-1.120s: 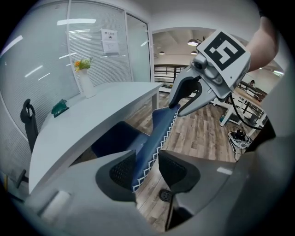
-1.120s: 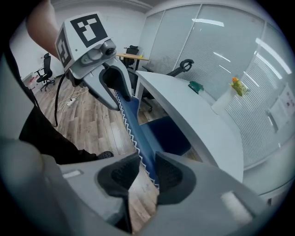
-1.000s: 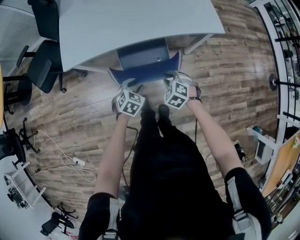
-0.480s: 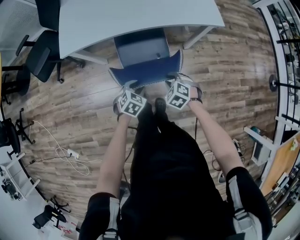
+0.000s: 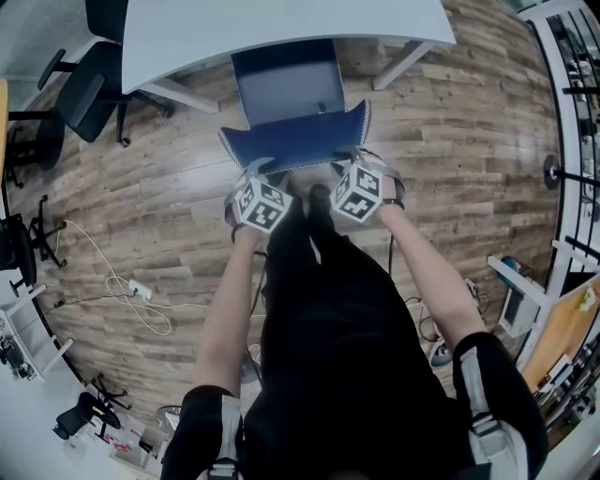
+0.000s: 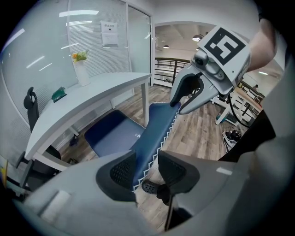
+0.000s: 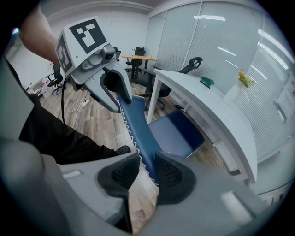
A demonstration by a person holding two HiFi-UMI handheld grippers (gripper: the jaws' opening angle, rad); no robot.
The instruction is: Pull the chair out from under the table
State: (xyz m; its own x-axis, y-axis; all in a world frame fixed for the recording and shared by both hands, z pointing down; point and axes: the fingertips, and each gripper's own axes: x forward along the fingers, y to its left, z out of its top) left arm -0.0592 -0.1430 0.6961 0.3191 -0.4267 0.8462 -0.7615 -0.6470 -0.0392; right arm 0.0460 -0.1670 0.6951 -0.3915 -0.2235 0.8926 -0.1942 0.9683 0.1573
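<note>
Head view: blue fabric chair [image 5: 281, 94] largely drawn out, seat's far edge just under white curved surface [image 5: 281, 23]. Left gripper view: left gripper [image 6: 145, 168] clamped on backrest [image 6: 156, 124] top edge. Right gripper view: right gripper [image 7: 146, 173] clamped likewise. Probably only a short pull remaining.

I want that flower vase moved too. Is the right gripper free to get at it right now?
Probably not: the right gripper is shut on the chair backrest, and the vase stands across the table.

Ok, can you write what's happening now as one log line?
left gripper: shut on backrest | right gripper: shut on backrest | chair: seat mostly out from under table
</note>
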